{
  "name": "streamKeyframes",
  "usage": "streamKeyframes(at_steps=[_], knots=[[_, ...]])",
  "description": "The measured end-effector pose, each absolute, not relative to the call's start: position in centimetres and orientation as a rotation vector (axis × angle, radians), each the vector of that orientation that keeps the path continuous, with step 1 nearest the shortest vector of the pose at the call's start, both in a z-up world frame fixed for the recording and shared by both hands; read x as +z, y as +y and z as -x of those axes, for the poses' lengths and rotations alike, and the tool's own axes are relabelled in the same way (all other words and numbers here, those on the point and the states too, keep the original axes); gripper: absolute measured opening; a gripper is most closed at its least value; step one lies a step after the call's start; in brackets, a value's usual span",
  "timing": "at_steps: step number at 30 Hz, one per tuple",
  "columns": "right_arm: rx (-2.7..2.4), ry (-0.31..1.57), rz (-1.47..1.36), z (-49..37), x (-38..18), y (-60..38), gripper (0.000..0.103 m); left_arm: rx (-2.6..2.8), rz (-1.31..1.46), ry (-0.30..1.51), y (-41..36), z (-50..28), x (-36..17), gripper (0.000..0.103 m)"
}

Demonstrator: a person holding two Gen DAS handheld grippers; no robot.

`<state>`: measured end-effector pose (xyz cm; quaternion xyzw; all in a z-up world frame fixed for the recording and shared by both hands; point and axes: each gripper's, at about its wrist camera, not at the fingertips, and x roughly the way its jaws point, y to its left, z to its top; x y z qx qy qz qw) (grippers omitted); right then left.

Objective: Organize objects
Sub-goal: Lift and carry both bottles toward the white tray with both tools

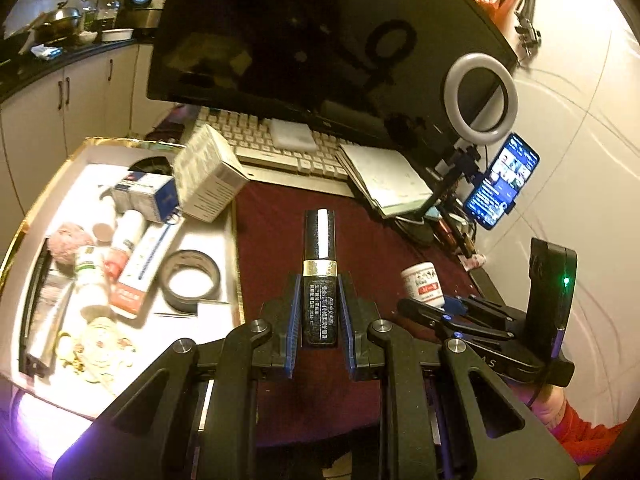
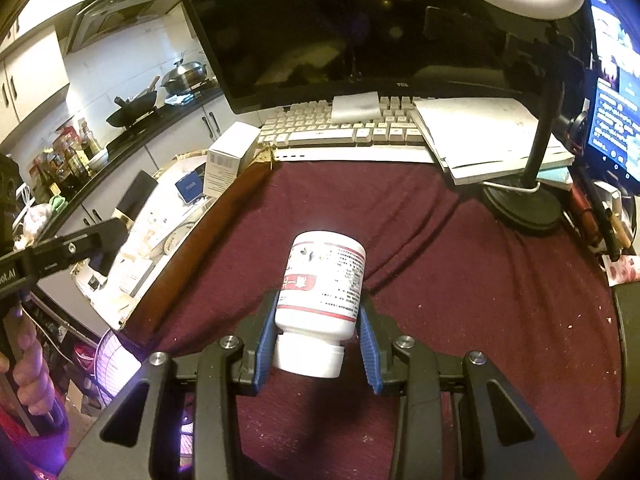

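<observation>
So far left there's the white tray (image 1: pixel 224 240) w/ the gold rim, already pretty stuffed: boxes, a roll of black tape (image 1: pixel 191 278), small bottles, some tubes, all piled loosely, and a white carton (image 1: pixel 208 174) tipped over its back corner. Imo both held items are headed there, so the trick is picking a bare patch first; the open bit beside the tape looks like the best bet, bc dropping onto the pile would just make stuff roll. Come in low, set each thing flat on its side, then let go, don't toss. Next over, the left gripper (image 1: pixel 320 308) is clamped tight on a slim black tube (image 1: pixel 319 280) w/ a gold band and white lettering, jaws nearly all the way in, blue pads on both sides of the lower half, and the tube sticks out fwd above the maroon cloth (image 1: pixel 368 240). It's narrow and slick-looking, so I'd keep it level to stop it pivoting. Right side, the right gripper (image 2: pixel 320 320) grasps a white pill bottle (image 2: pixel 324 280) w/ a red-trimmed label, cap end toward the camera, jaws about a third open w/ pads on the body just above the cap. Bottle hangs over the cloth, well apart from the tray, keyboard (image 2: pixel 340 132) and monitor (image 2: pixel 360 20) behind it.
</observation>
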<state>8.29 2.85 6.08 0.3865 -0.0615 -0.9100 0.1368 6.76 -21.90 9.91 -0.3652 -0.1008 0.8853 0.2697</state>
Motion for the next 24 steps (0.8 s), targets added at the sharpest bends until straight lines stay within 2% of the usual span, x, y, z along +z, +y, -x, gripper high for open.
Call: streamKeyframes(at_steps=[15,24], knots=[[-2.581,-0.140,-1.067,-7.4,7.9,1.4,0.037,2.665,0.923,-0.317,-30.8,-5.9,13.6,0.017],[-2.505,-0.118,-1.046,-6.0,8.3,-1.5,0.037,2.716,1.014,-0.354,-34.3,-4.5,12.5,0.017]])
